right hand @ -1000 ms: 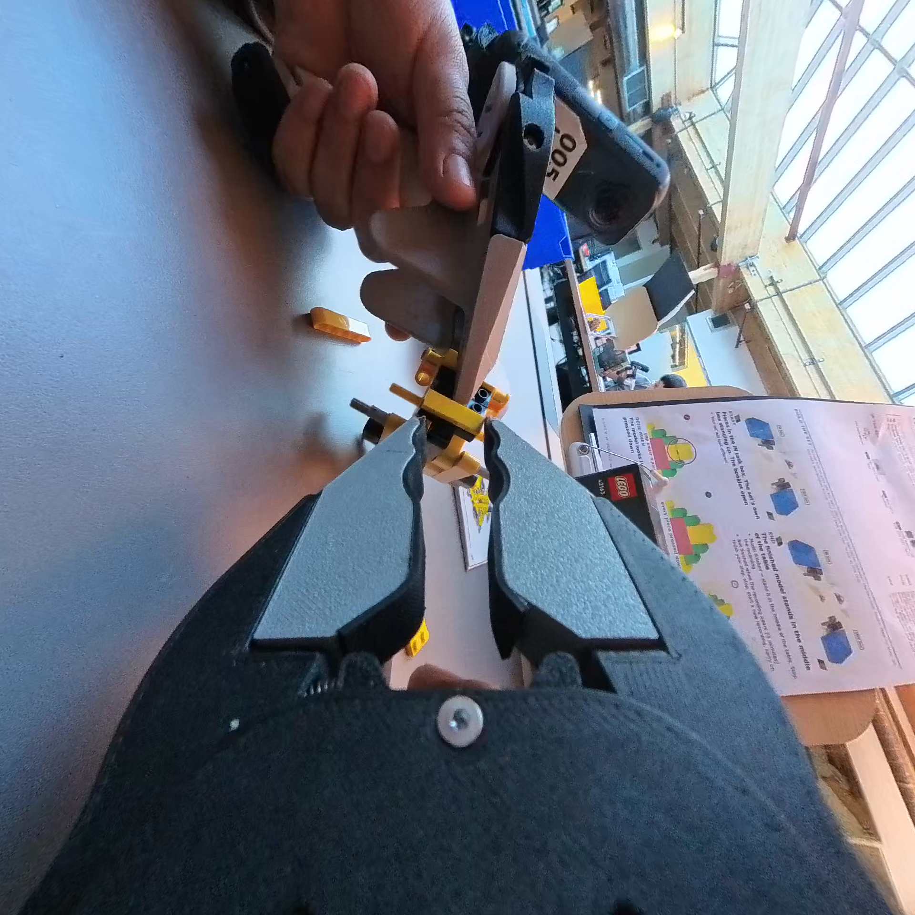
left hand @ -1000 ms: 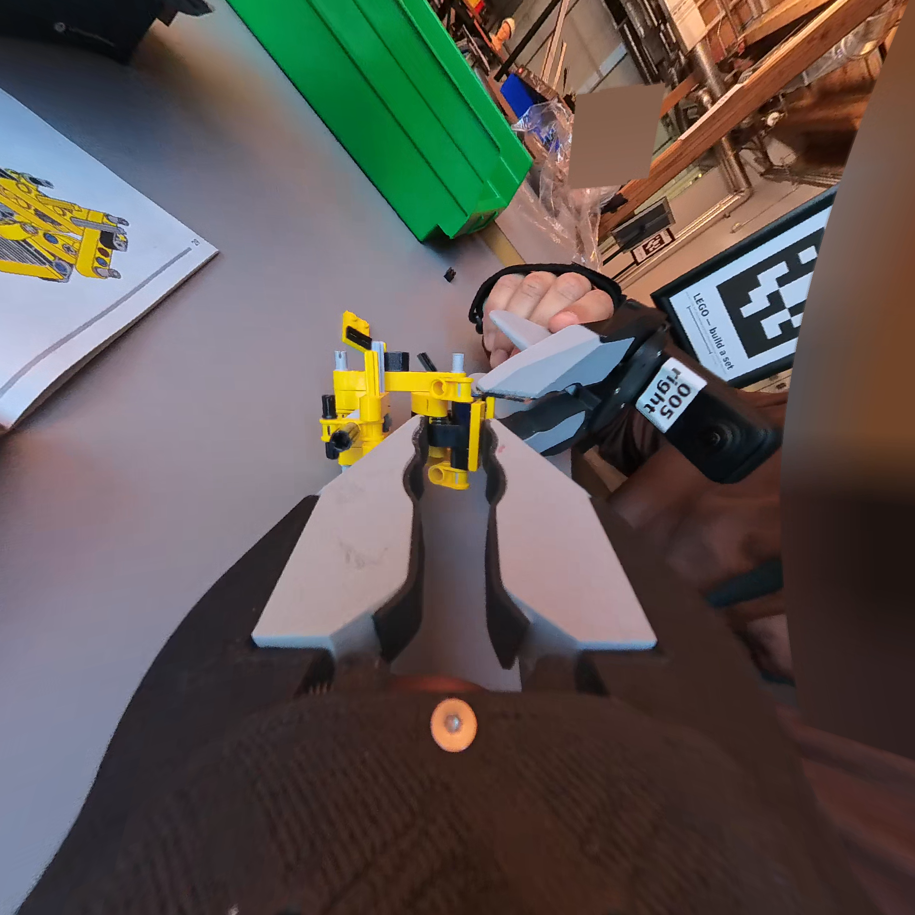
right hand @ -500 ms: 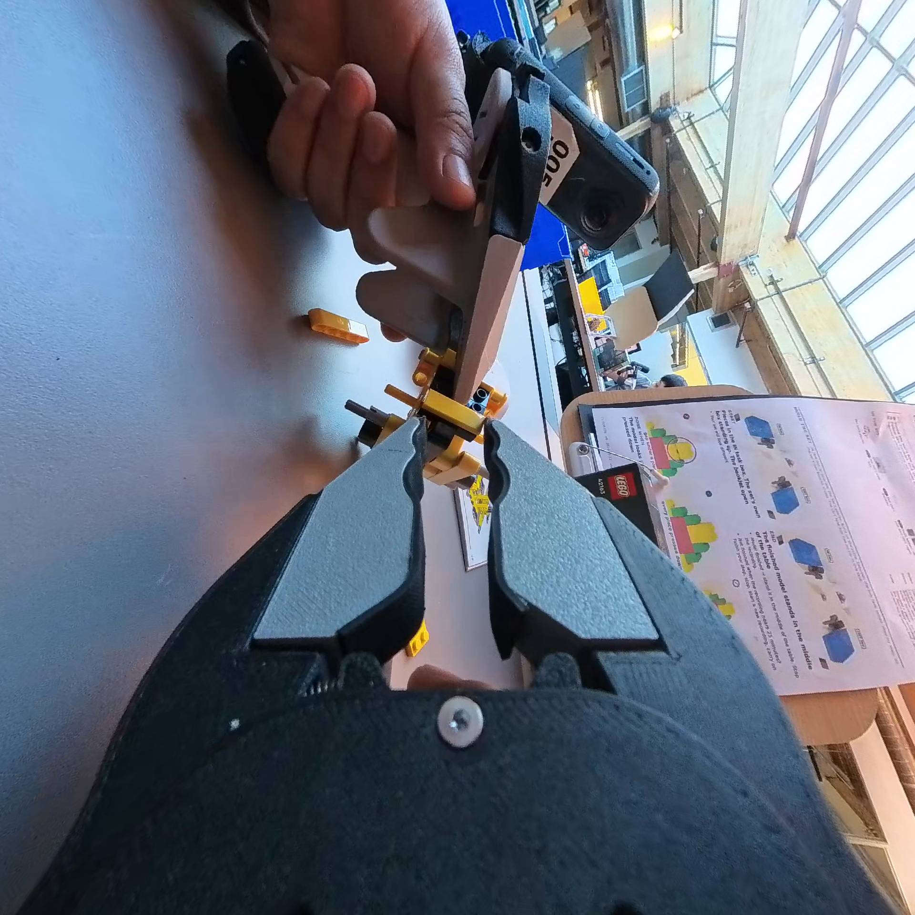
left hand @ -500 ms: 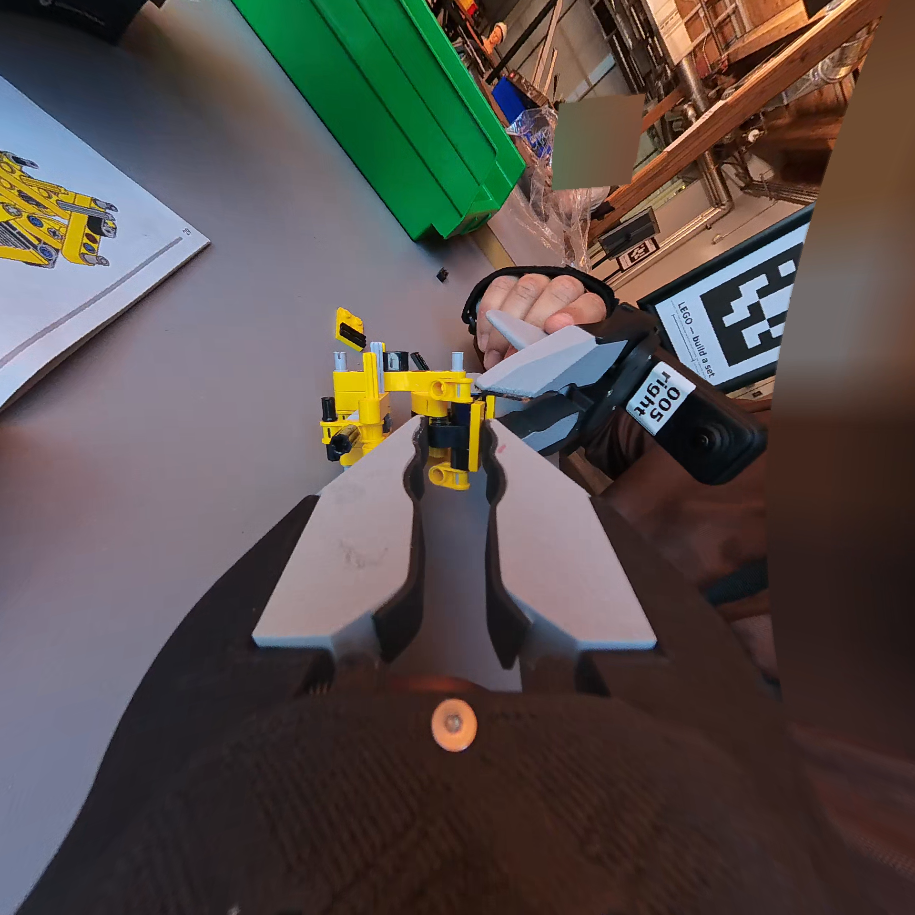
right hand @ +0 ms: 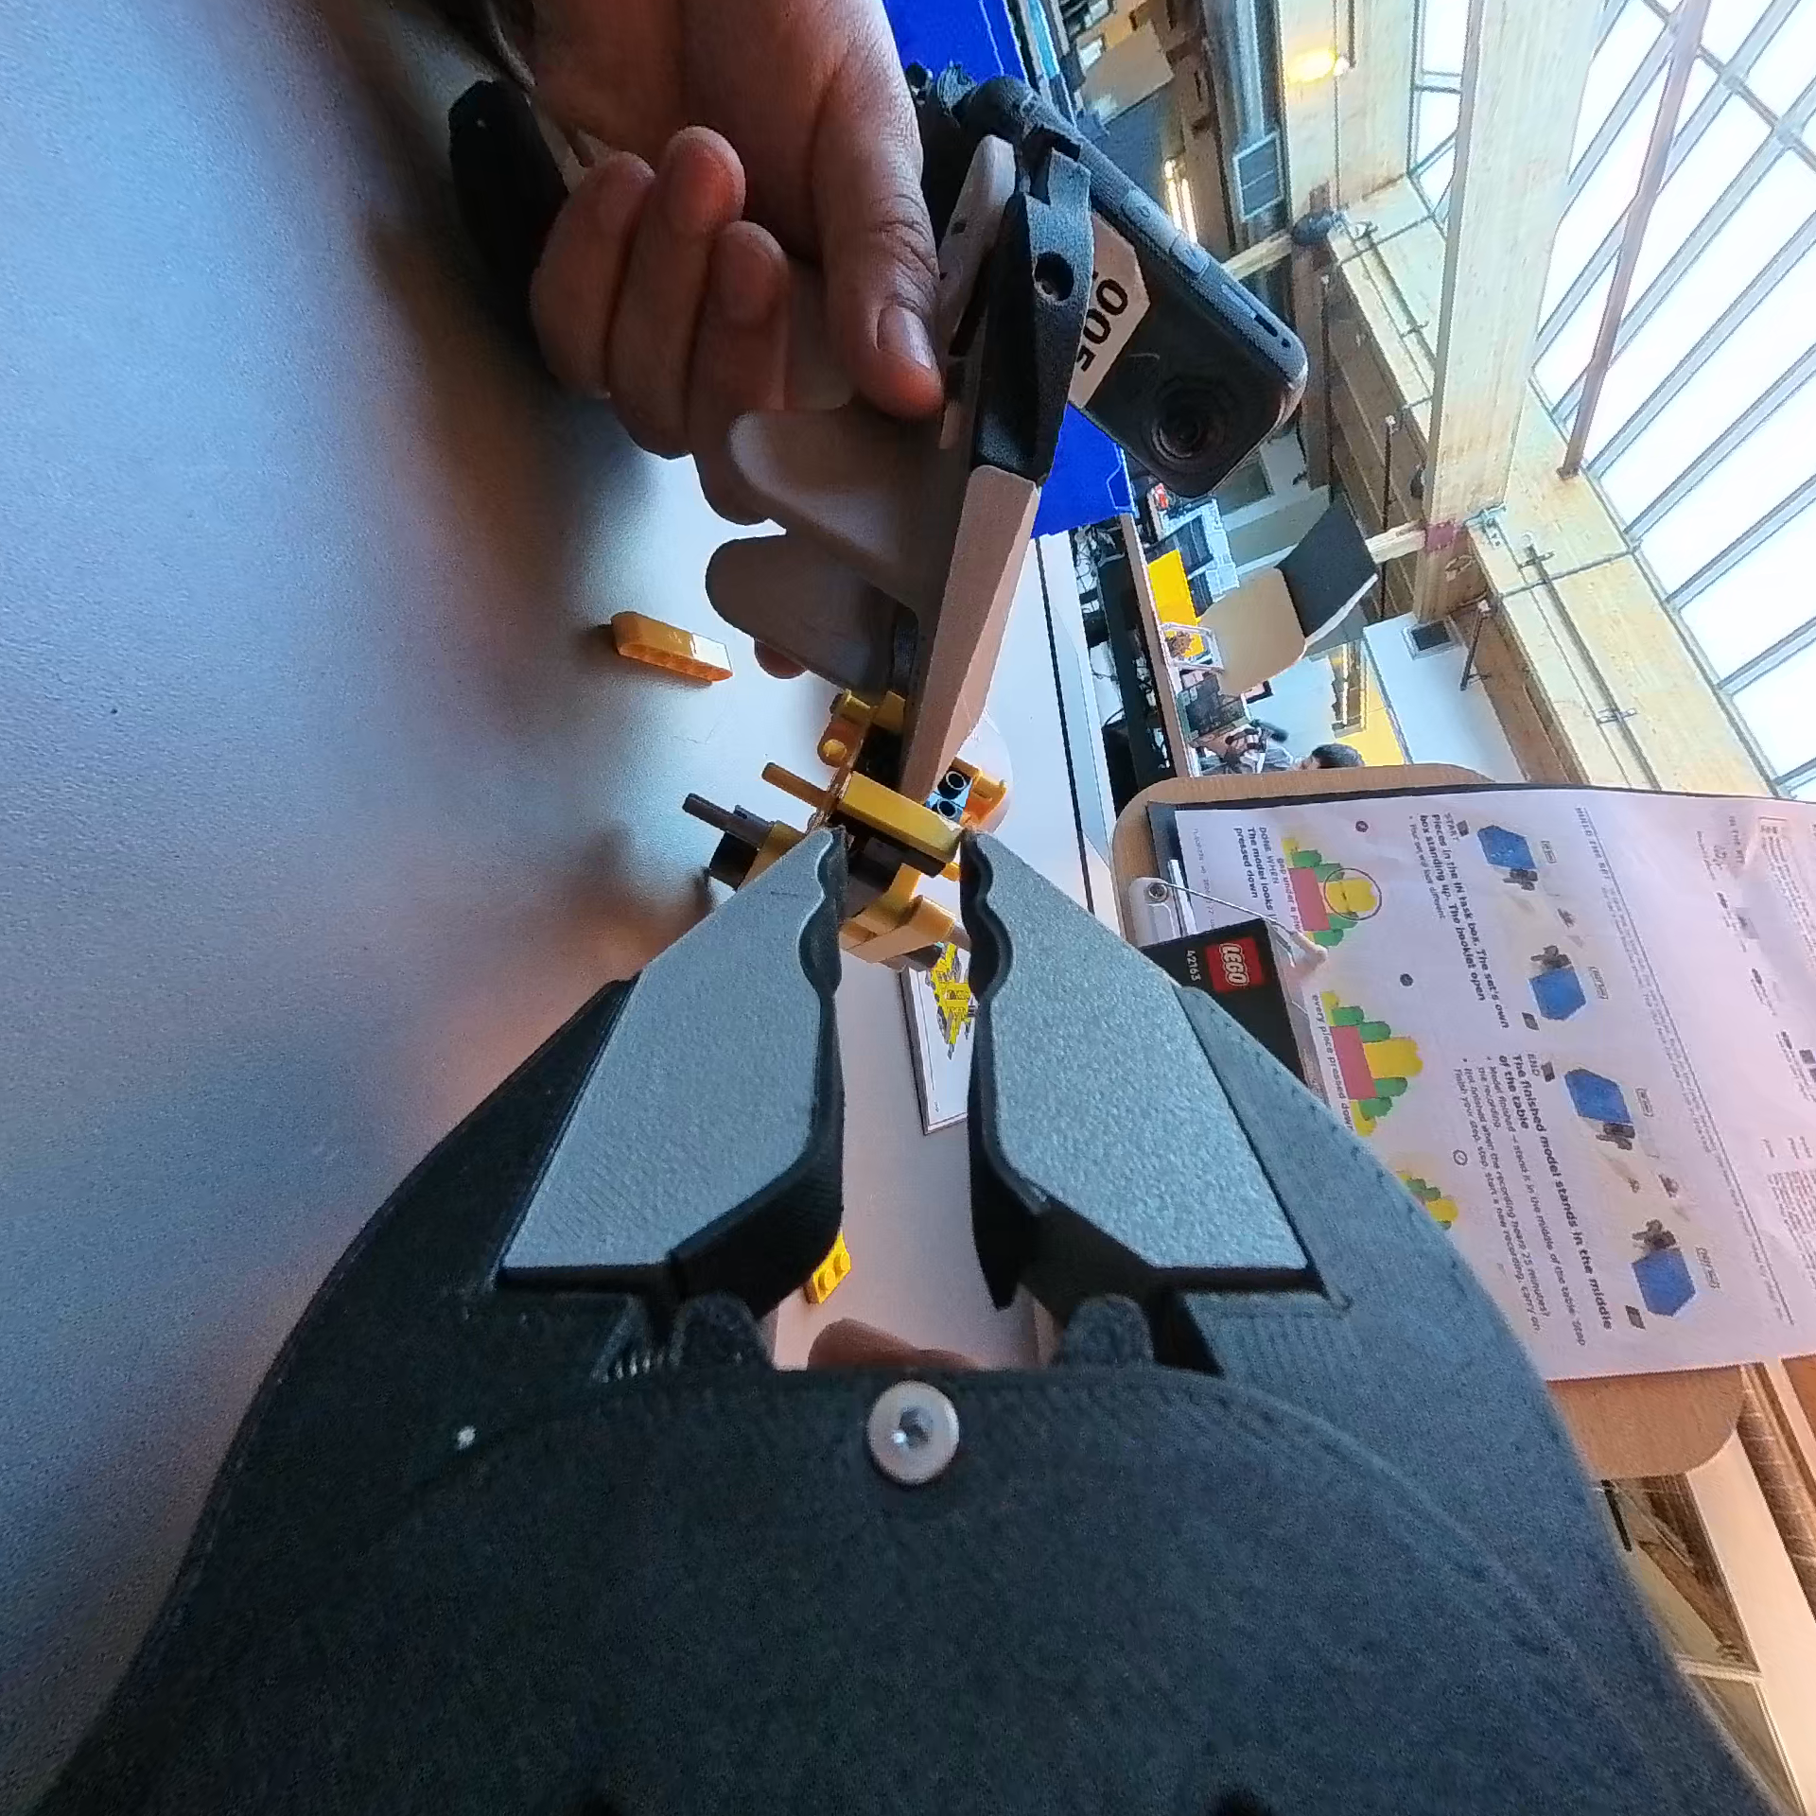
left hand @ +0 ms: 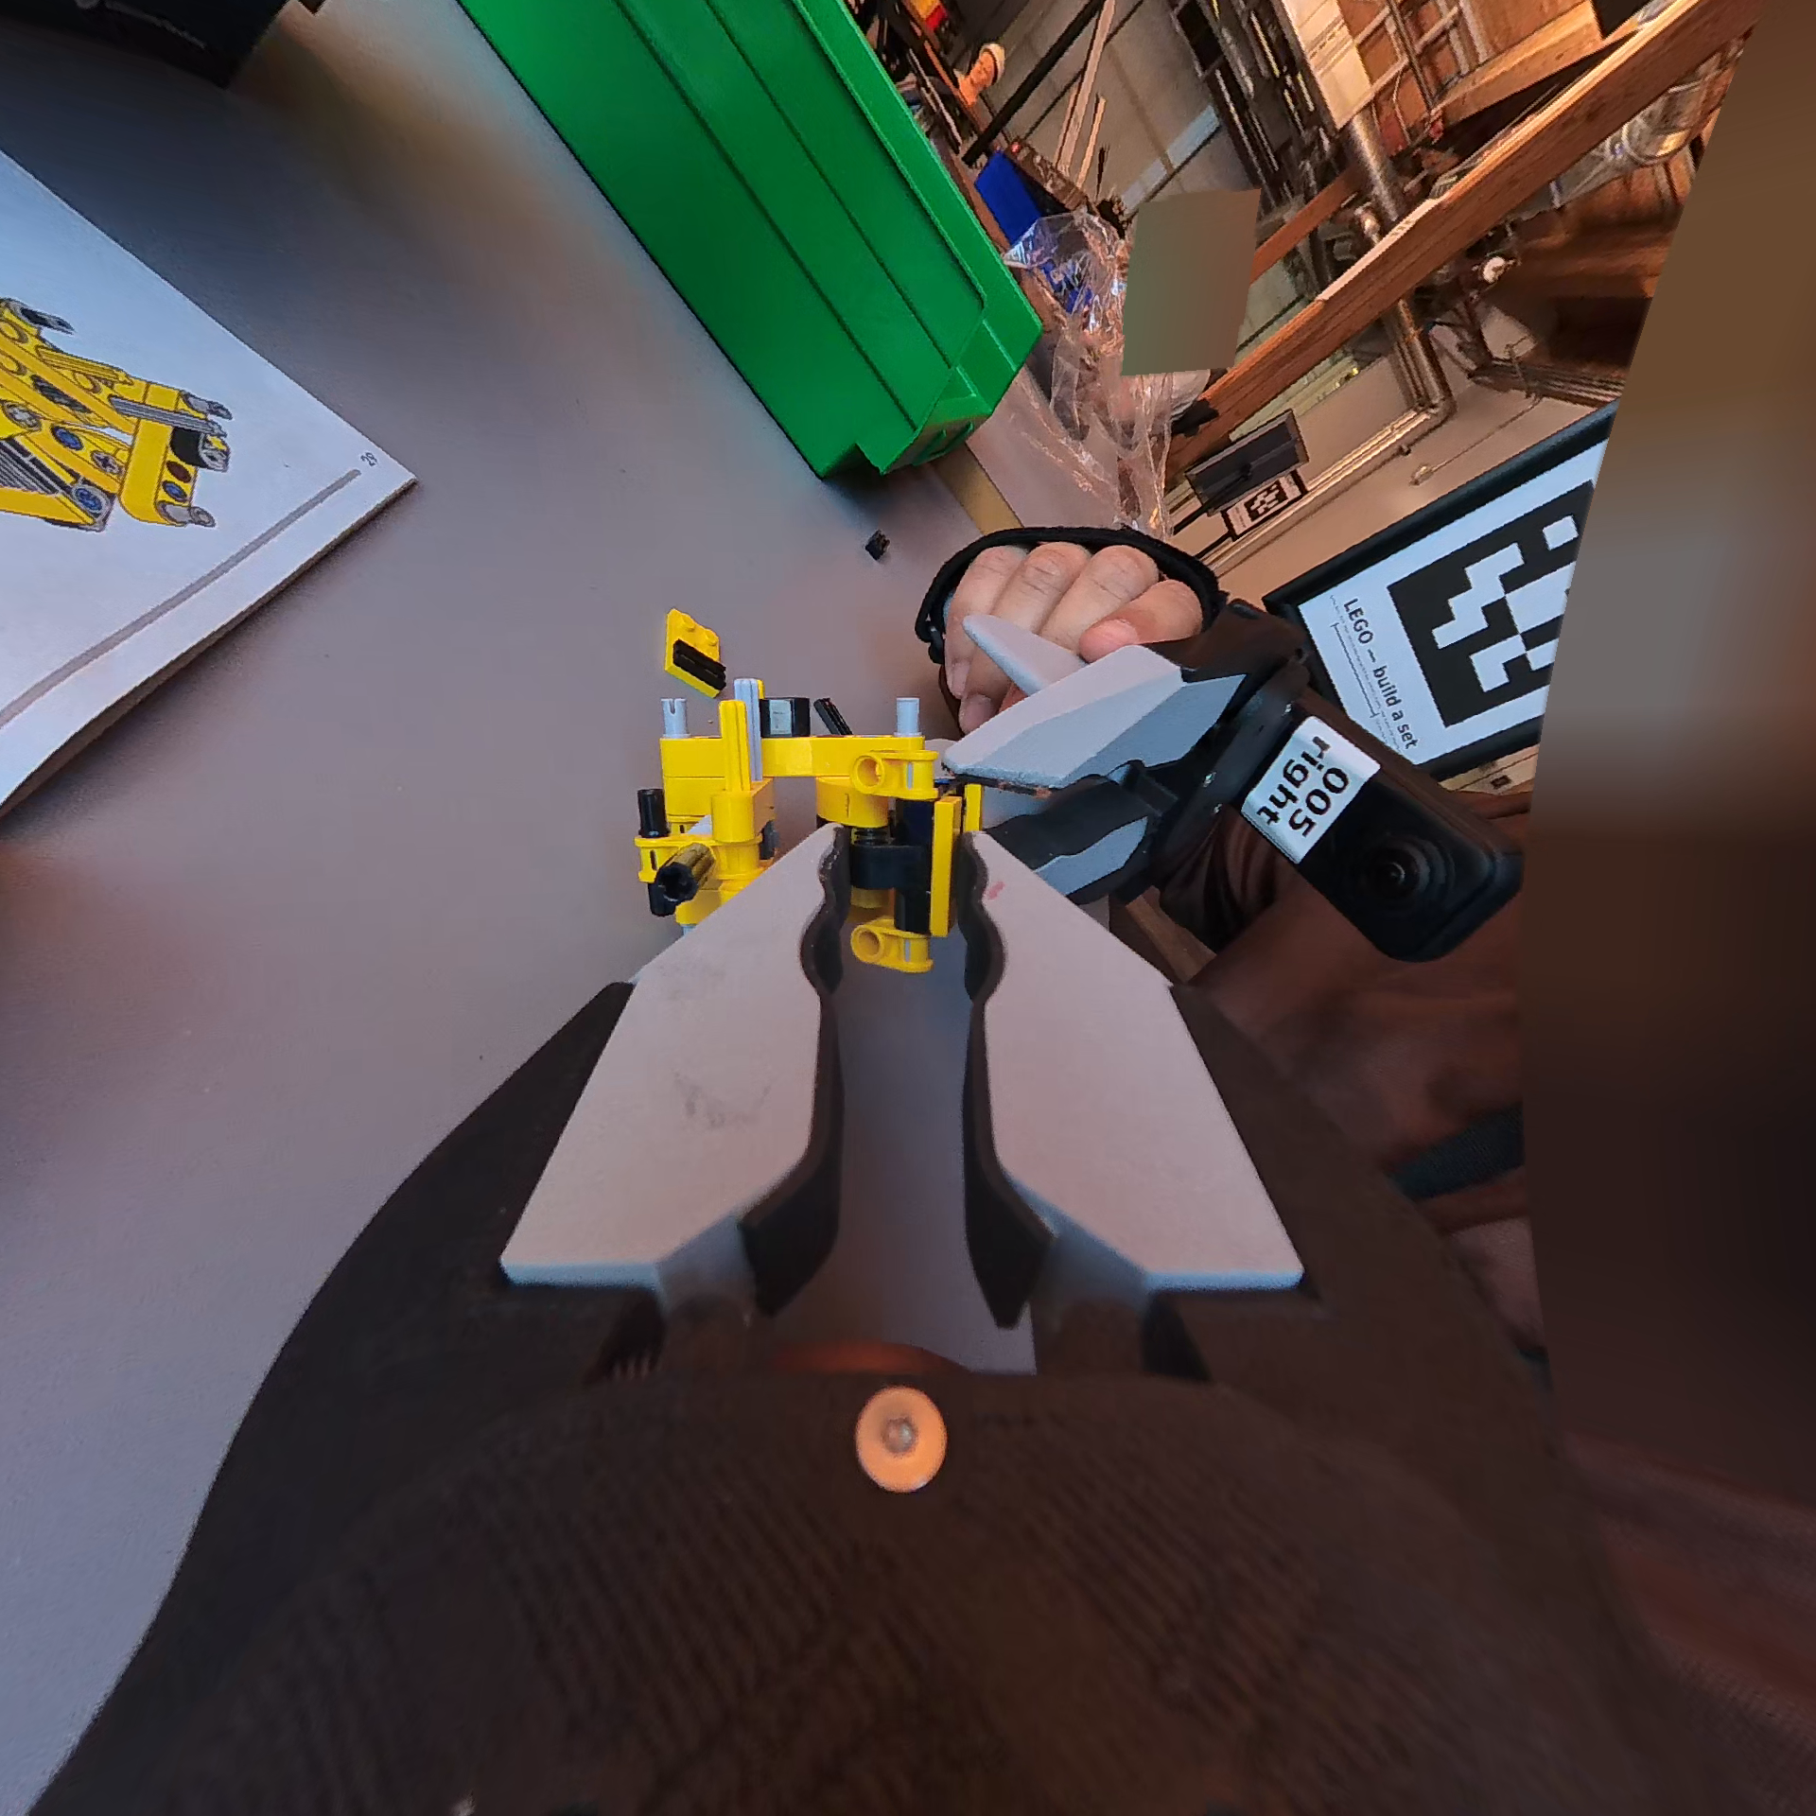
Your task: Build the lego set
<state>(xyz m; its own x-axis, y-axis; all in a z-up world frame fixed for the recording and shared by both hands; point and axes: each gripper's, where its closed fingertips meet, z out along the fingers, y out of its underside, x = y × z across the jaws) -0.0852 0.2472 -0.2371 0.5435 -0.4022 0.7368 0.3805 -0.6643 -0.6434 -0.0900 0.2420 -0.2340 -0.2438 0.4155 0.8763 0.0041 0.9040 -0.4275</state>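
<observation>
Your left gripper [left hand: 899,865] has its jaws drawn narrow around the near end of the yellow and black lego model [left hand: 786,816], the grey fingers [left hand: 708,1061] pressing a black and yellow block from either side. The model stands on the grey worktop [left hand: 344,884], roughly in its middle, with short grey pins pointing up from its top beam.

Your right gripper [right hand: 902,855] also has narrow jaws, its tips closed on the same model [right hand: 884,835] from the other side; in the left wrist view it [left hand: 968,801] comes in from the right and meets the model at its end, one finger above and one below. Your hand [left hand: 1061,609] is wrapped around its handle.

In the right wrist view, your other hand [right hand: 747,246] holds the left gripper, which stands steeply over the model.

A small yellow and black piece [left hand: 694,652] lies just beyond the model, and a tiny black piece [left hand: 875,542] sits farther off, near the green bins [left hand: 786,226] along the far edge. The open instruction booklet [left hand: 147,472] lies toward the left edge. A loose yellow beam [right hand: 671,646] lies on the worktop, apart from the model. A printed instruction sheet [right hand: 1533,1061] on a wooden board lies to the right.
</observation>
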